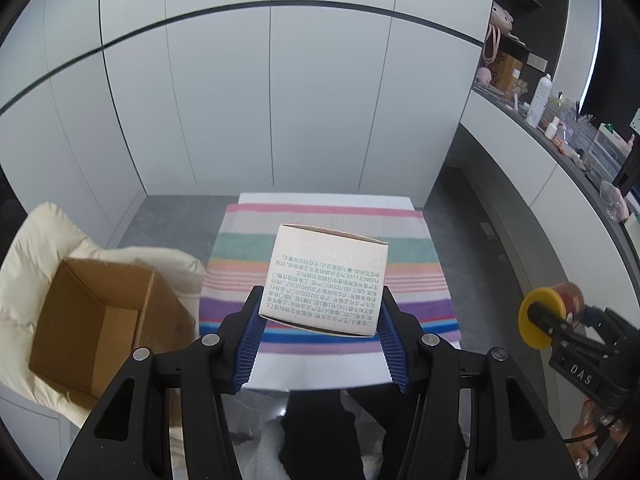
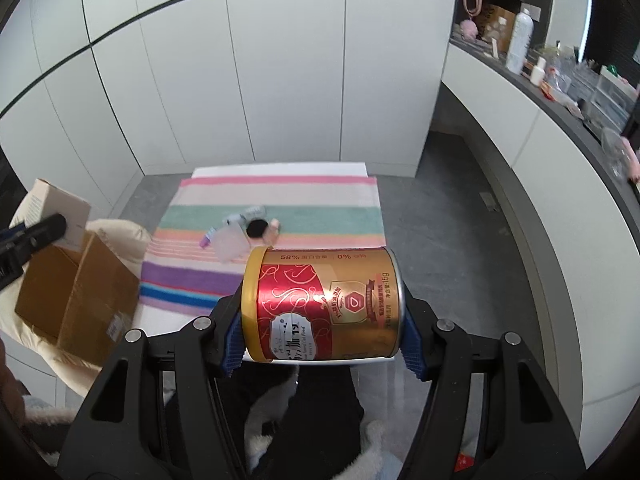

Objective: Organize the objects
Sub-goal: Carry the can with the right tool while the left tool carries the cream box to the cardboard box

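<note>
My left gripper (image 1: pixel 320 312) is shut on a pale carton printed with green text (image 1: pixel 326 280) and holds it in the air above the striped cloth (image 1: pixel 240 300). An open brown cardboard box (image 1: pixel 100 320) sits to its left on a cream cushion. My right gripper (image 2: pixel 322 320) is shut on a red and gold can with a yellow lid (image 2: pixel 324 304), held on its side above the cloth's near edge. The can also shows at the right of the left wrist view (image 1: pixel 552 312). The carton shows at the far left of the right wrist view (image 2: pixel 56 208), above the box (image 2: pixel 76 292).
Small items lie on the striped cloth: a clear bottle (image 2: pixel 230 236), a black round piece (image 2: pixel 256 228) and a pink piece (image 2: pixel 274 228). A grey counter (image 2: pixel 560 92) crowded with bottles and organizers runs along the right. White cabinet doors (image 2: pixel 280 80) stand behind the table.
</note>
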{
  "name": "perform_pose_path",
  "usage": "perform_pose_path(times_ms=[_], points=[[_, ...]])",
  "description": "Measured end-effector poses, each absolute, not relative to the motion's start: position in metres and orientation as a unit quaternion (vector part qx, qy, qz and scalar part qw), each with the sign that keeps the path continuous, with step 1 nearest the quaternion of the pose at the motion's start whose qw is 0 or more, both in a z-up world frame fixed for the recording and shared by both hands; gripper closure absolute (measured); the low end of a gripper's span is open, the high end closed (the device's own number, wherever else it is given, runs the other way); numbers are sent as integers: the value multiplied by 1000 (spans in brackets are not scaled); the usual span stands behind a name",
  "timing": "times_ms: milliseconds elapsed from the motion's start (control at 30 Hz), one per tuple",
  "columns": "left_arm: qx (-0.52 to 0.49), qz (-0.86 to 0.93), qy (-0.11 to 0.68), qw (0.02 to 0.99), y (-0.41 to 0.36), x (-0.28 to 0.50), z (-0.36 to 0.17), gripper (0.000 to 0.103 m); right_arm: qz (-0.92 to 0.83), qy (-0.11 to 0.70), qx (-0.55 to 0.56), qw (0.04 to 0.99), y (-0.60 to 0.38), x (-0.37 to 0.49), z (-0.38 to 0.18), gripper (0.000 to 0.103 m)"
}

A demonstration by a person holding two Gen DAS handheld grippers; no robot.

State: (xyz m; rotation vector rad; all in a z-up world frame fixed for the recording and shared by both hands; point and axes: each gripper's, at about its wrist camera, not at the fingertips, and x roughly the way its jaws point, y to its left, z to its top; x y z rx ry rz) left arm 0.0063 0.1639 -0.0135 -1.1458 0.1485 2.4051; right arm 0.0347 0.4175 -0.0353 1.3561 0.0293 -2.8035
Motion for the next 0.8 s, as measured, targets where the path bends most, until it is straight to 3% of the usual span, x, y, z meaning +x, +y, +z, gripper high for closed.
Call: perform_pose_path(times_ms=[467, 800], points=[[-433, 868, 64, 235, 141, 57, -46, 49, -881, -10, 473, 7, 440, 106, -69, 39], [-426, 870, 66, 239, 132, 70, -45, 49, -892, 1, 452, -1, 436, 119, -57, 39]])
